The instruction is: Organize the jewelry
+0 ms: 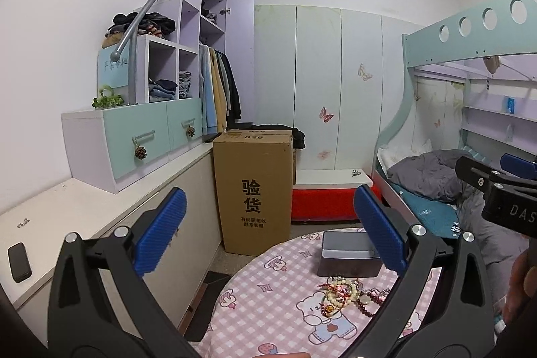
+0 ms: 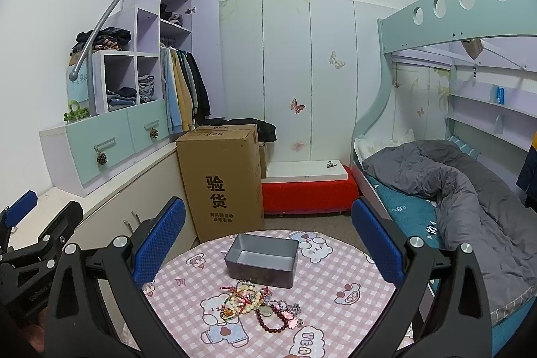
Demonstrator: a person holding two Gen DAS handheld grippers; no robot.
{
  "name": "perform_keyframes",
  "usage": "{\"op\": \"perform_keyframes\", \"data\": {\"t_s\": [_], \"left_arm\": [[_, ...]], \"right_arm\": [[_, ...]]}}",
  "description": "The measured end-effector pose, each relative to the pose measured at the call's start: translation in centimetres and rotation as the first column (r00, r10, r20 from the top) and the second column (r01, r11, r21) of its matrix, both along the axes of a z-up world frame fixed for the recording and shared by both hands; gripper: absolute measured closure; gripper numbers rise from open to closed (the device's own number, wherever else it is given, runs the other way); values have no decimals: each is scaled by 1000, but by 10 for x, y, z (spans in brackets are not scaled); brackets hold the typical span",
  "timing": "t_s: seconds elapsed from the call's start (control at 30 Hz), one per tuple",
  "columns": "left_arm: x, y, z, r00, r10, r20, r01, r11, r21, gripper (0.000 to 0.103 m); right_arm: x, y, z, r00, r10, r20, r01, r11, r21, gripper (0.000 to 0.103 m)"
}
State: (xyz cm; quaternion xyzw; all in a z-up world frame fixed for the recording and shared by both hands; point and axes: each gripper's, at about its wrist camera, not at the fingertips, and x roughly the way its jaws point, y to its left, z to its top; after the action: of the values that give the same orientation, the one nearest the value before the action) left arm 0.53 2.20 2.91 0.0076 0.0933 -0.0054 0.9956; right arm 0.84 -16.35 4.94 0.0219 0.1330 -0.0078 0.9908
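Cardboard box (image 2: 223,180) beyond round table (image 2: 352,274), bunk bed (image 2: 453,190) right

One round table (image 2: 352,270) with one grey tin box (image 2: 261,260) and one tangled heap of jewelry (image 2: 261,307); two cardboard boxes (image 2: 221,180) far left; two pinecones (image 2: 101,158) on two drawers; one black phone (image 1: 19,261); three butterfly stickers (image 2: 297,106)
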Motion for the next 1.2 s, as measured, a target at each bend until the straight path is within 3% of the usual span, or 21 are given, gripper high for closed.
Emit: {"op": "perform_keyframes", "data": {"t_s": [0.53, 0.83, 1.03, 1.2], "left_arm": [[28, 1, -9, 998, -50, -31, 48, 997, -59, 5], [52, -11, -25, 995, -64, -74, 61, 997, -37, 5], [78, -16, -67, 981, -48, -187, 52, 998, 19, 5], [105, -20, -121, 938, -55, -343, 74, 996, 44, 5]], "right_arm": [[23, 7, 1, 1000, -13, -22, 12, 999, -48, 8], [43, -9, -14, 997, -36, -69, 33, 999, -35, 8], [63, -27, -49, 984, -52, -170, 50, 999, -15, 8], [78, -45, -88, 957, -73, -281, 78, 997, 6, 8]]}}
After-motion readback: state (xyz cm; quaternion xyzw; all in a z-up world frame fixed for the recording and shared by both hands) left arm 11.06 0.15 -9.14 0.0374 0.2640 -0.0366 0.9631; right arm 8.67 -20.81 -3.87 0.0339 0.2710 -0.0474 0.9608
